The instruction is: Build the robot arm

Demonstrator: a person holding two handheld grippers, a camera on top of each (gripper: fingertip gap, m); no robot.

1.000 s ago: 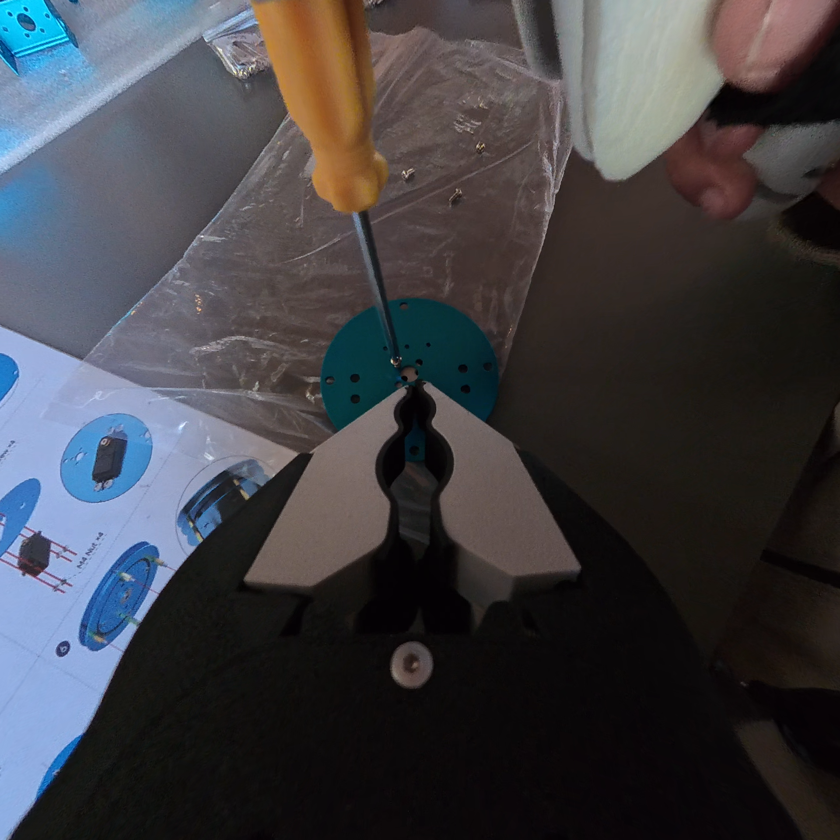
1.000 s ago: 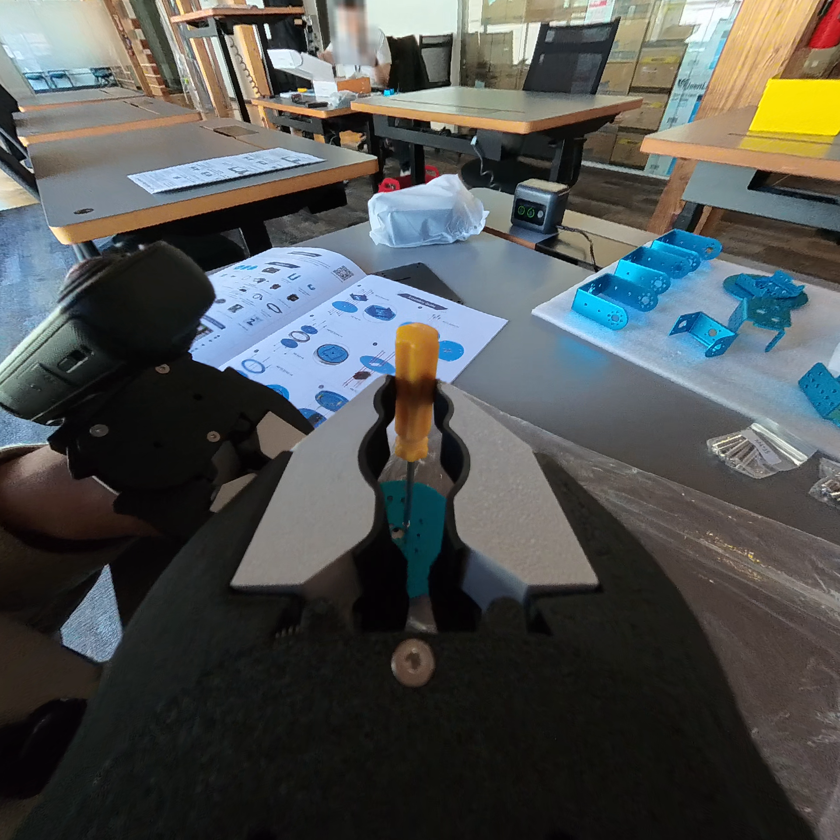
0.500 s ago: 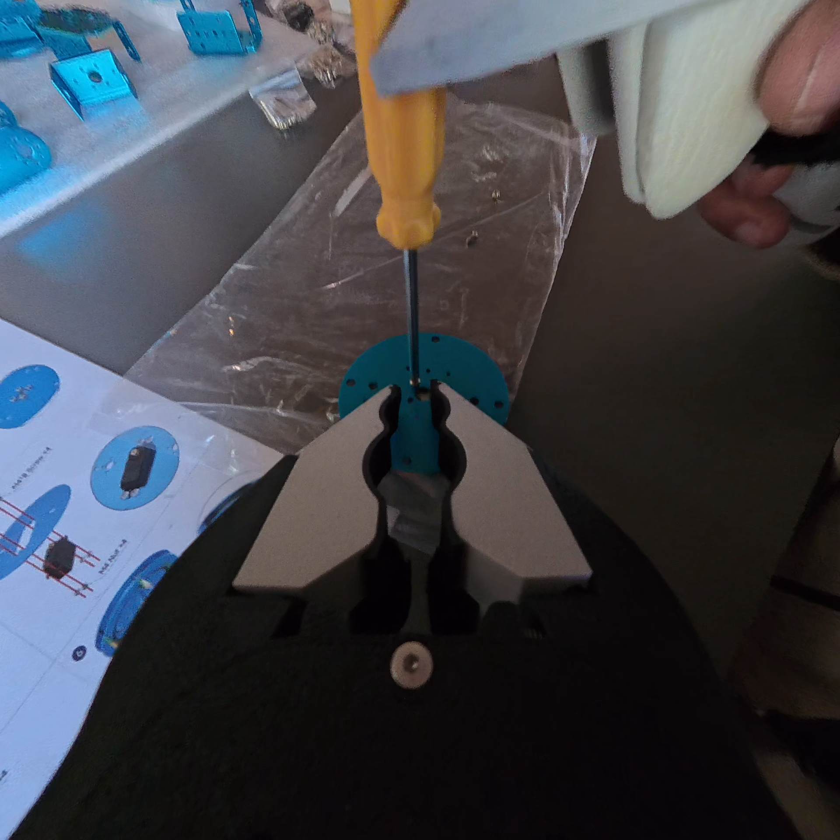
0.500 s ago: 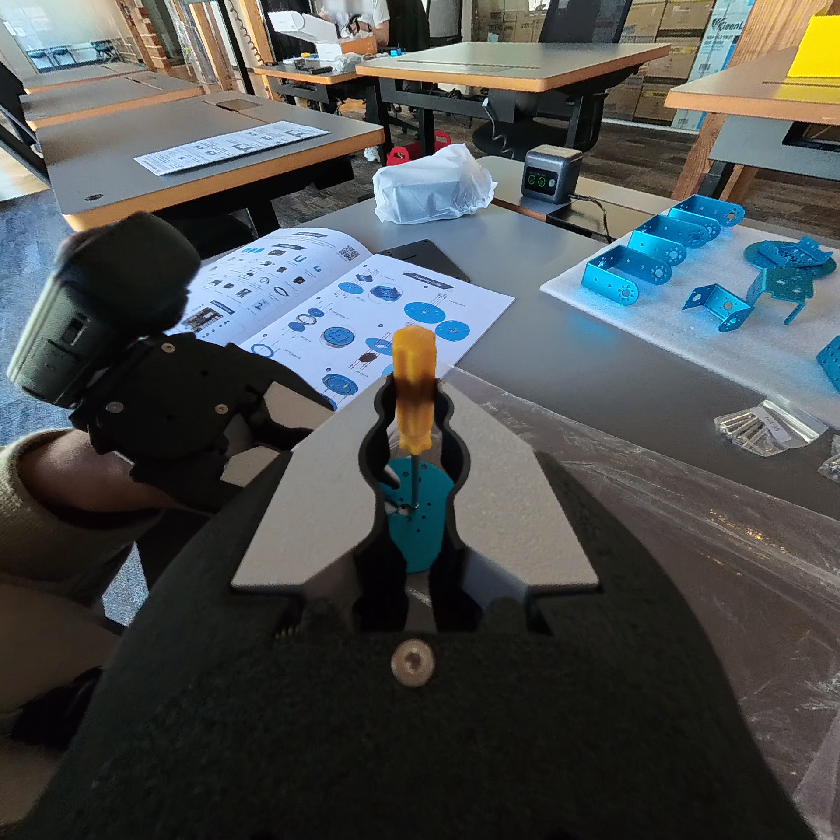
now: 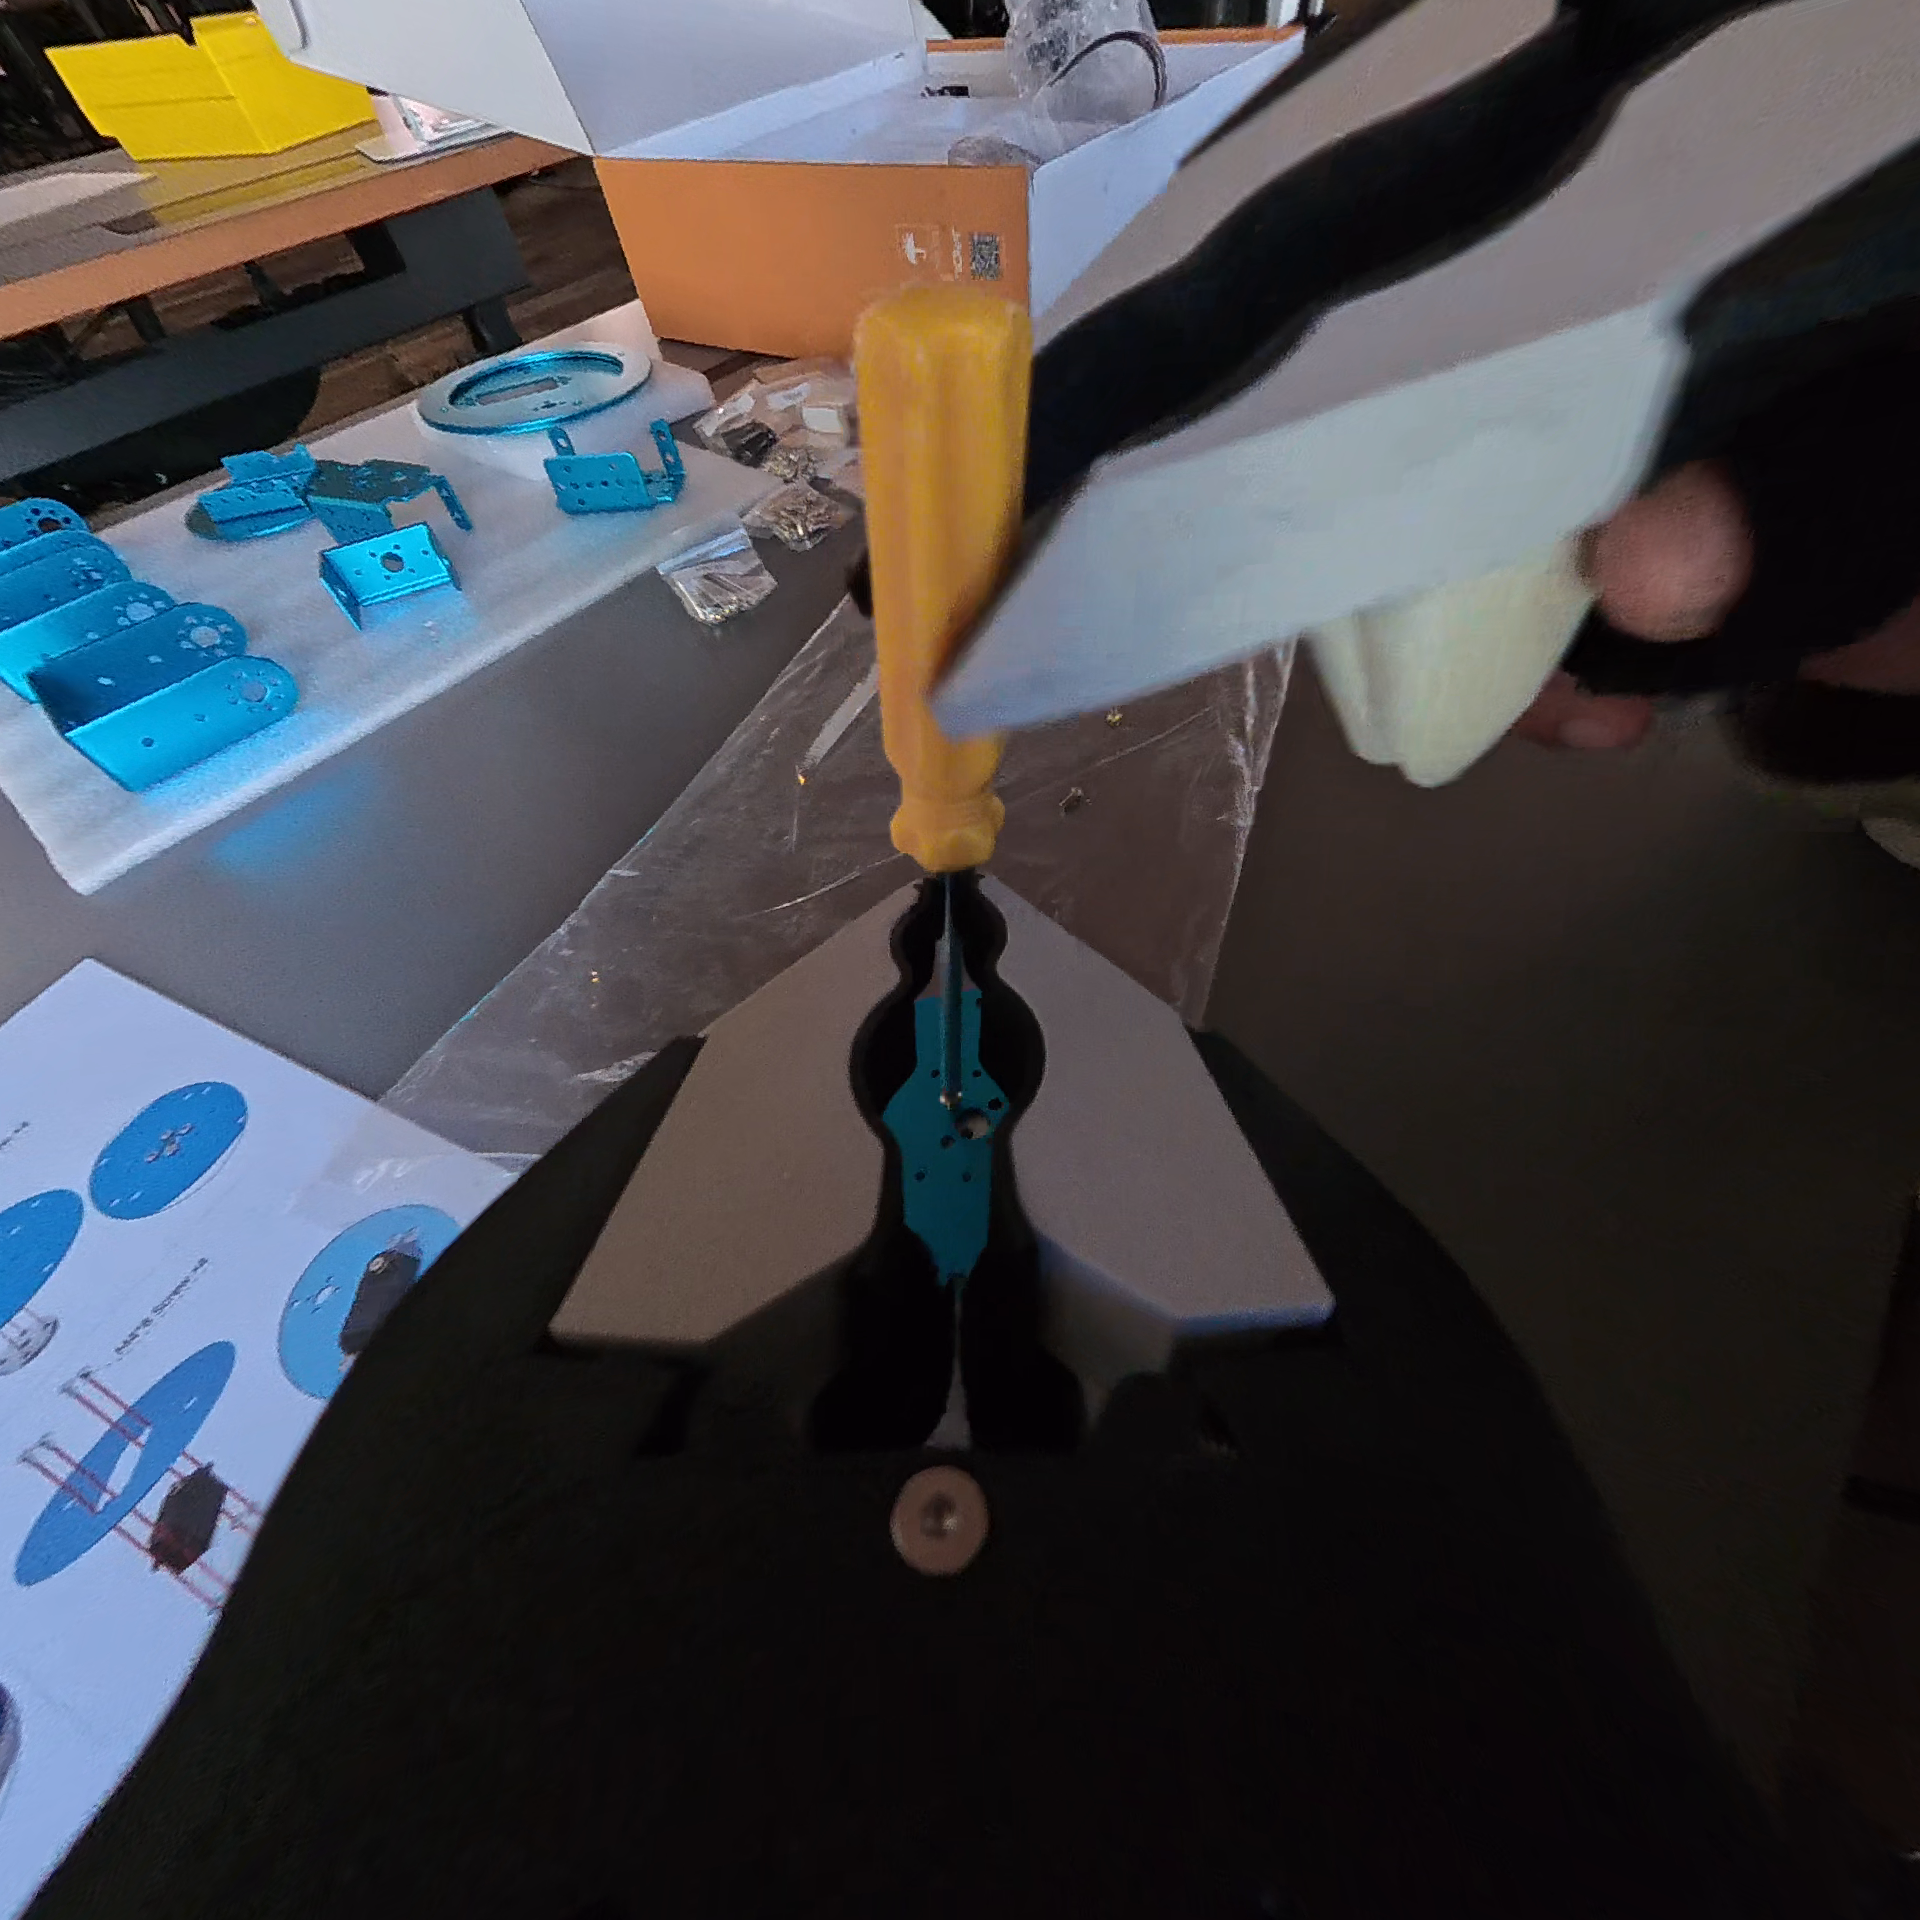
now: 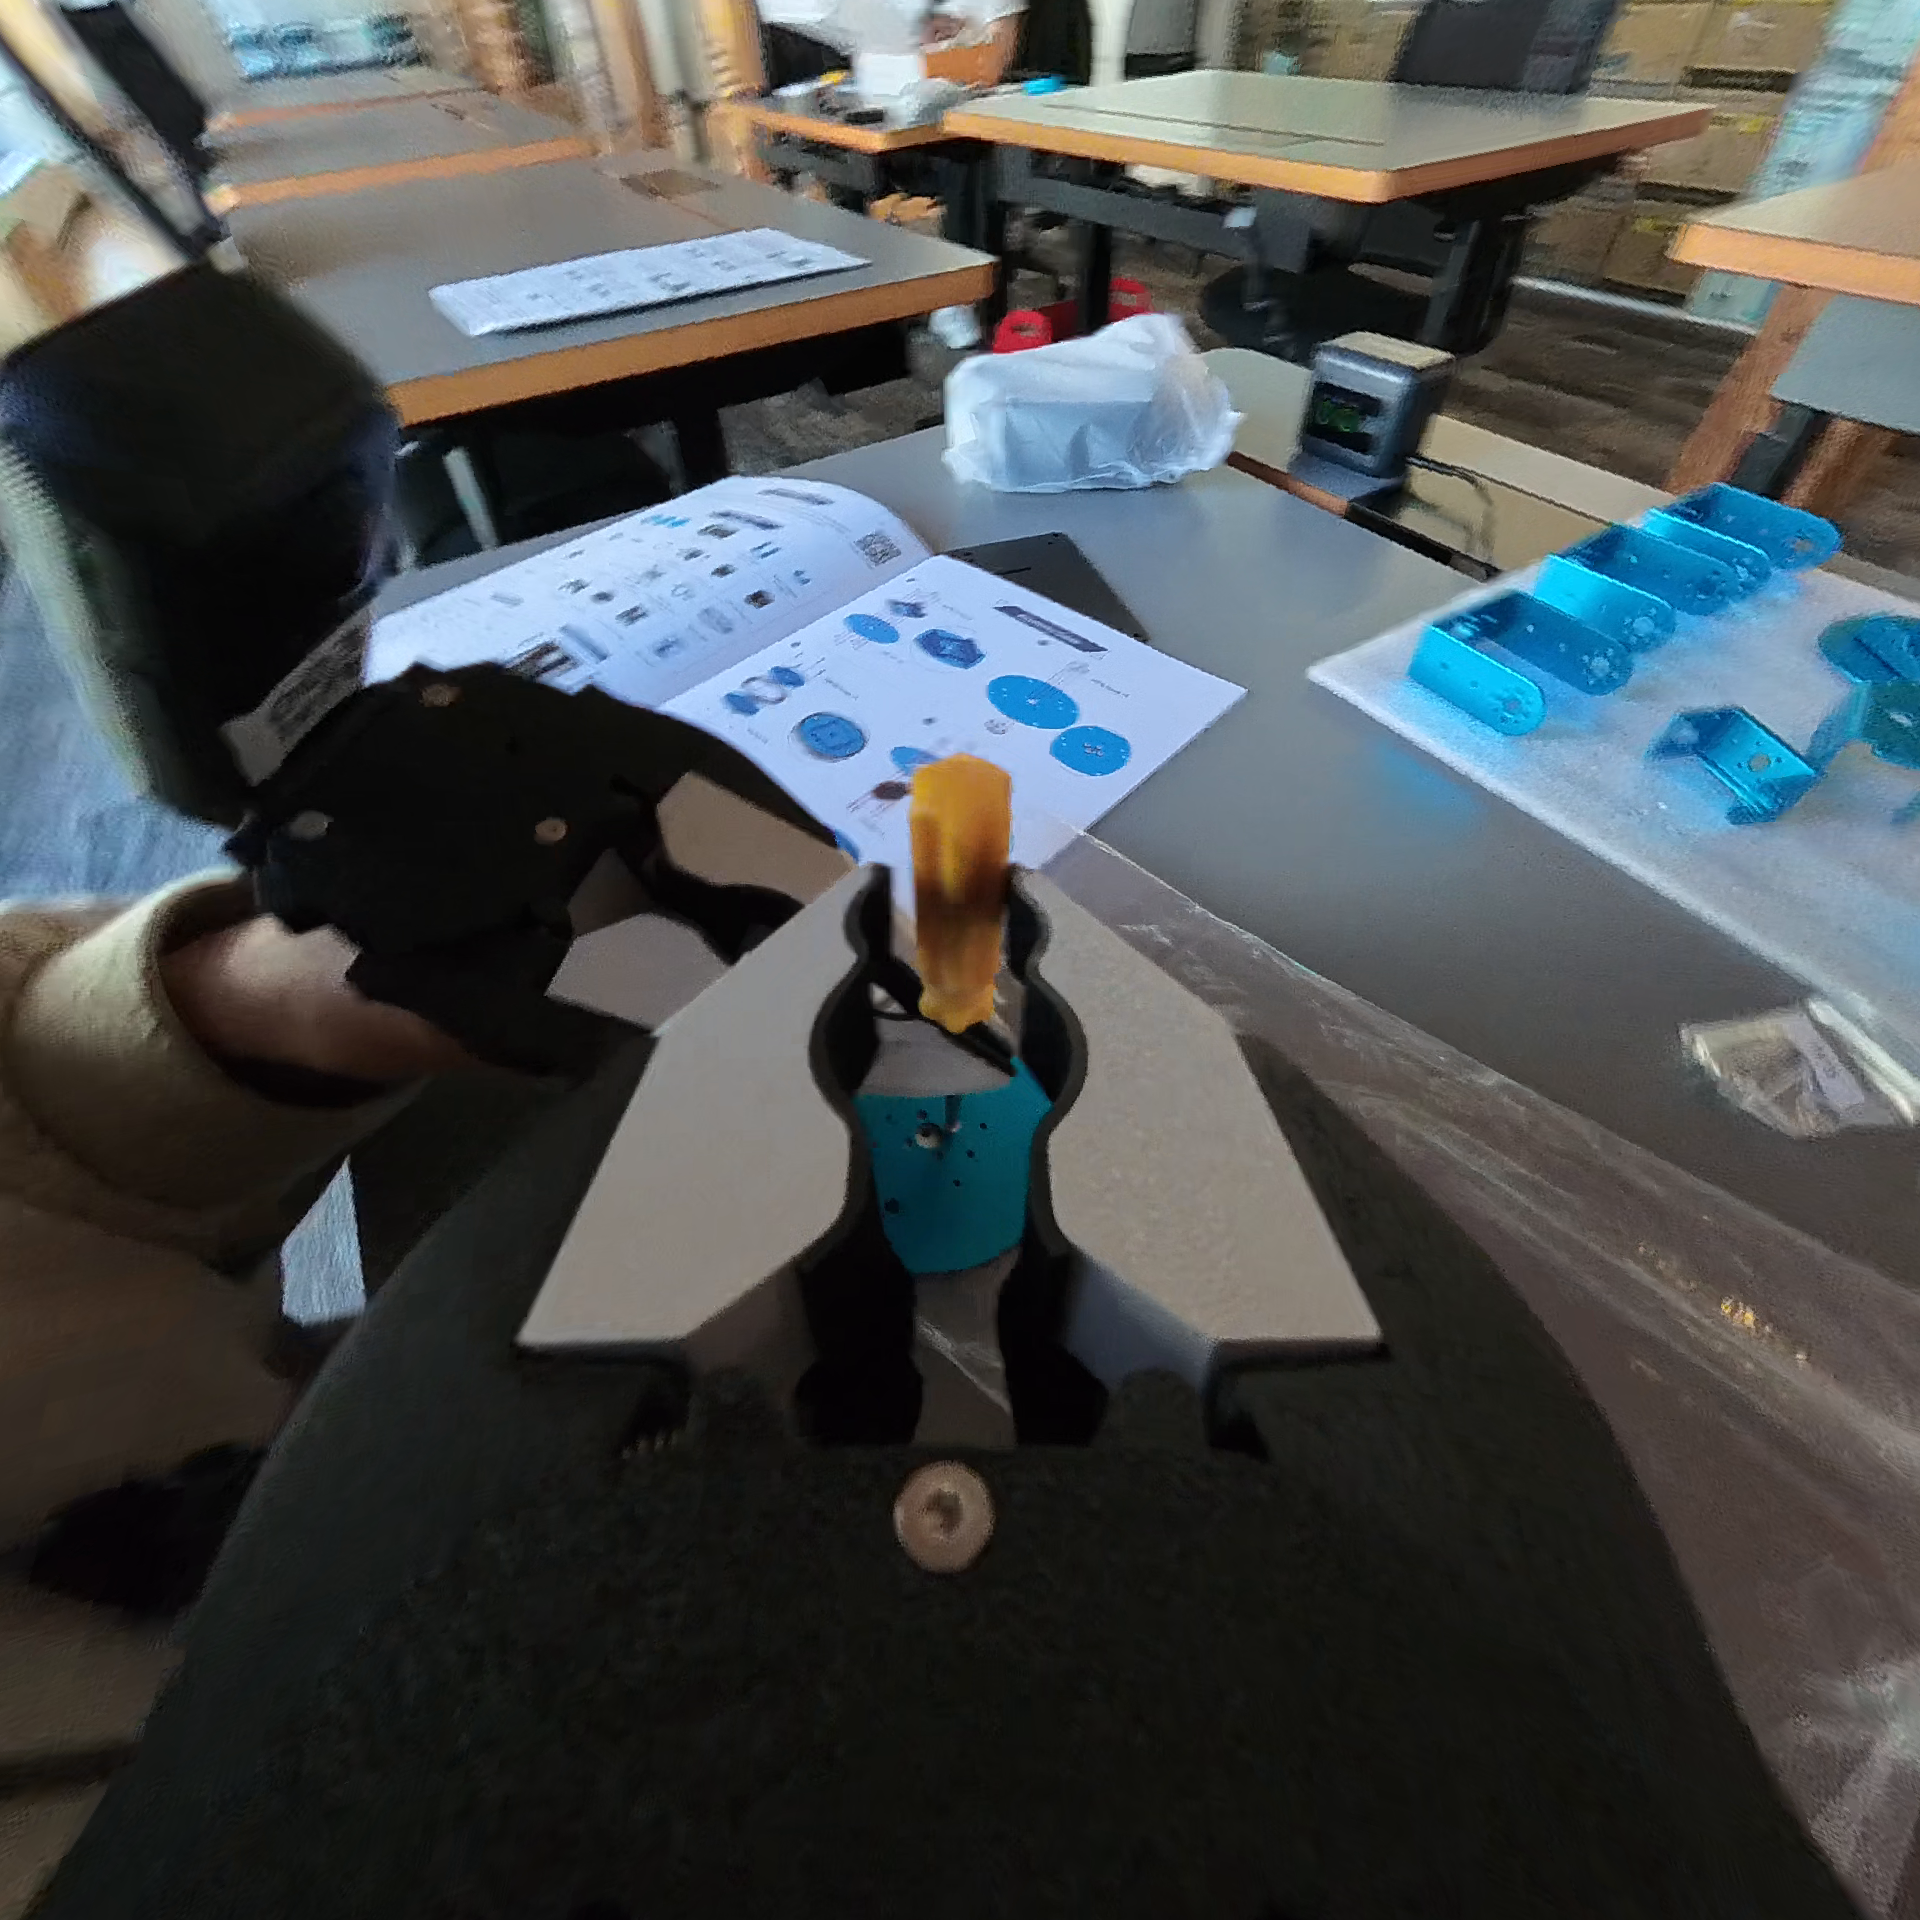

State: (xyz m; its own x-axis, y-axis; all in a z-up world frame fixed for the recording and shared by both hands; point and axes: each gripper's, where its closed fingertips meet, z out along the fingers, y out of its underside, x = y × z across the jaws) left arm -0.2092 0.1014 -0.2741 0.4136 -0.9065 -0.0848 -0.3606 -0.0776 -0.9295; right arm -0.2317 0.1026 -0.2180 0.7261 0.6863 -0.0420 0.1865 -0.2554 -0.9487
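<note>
The right gripper (image 6: 940,935) is clamped on the yellow screwdriver (image 5: 940,582), upright so its tip meets a screw hole in the blue disc (image 6: 951,1174). The left gripper (image 5: 948,1049), fingers closed (steadying it, I judge), pins that disc on the plastic sheet (image 5: 727,894) beside the bench's open manual (image 6: 831,665).

On the tabletop (image 6: 1351,862), the disc (image 6: 951,1174) lies on a plastic sheet (image 6: 1558,1195), the booklet (image 6: 831,665) behind-left, brackets (image 6: 1621,613) on foam to the right.
</note>
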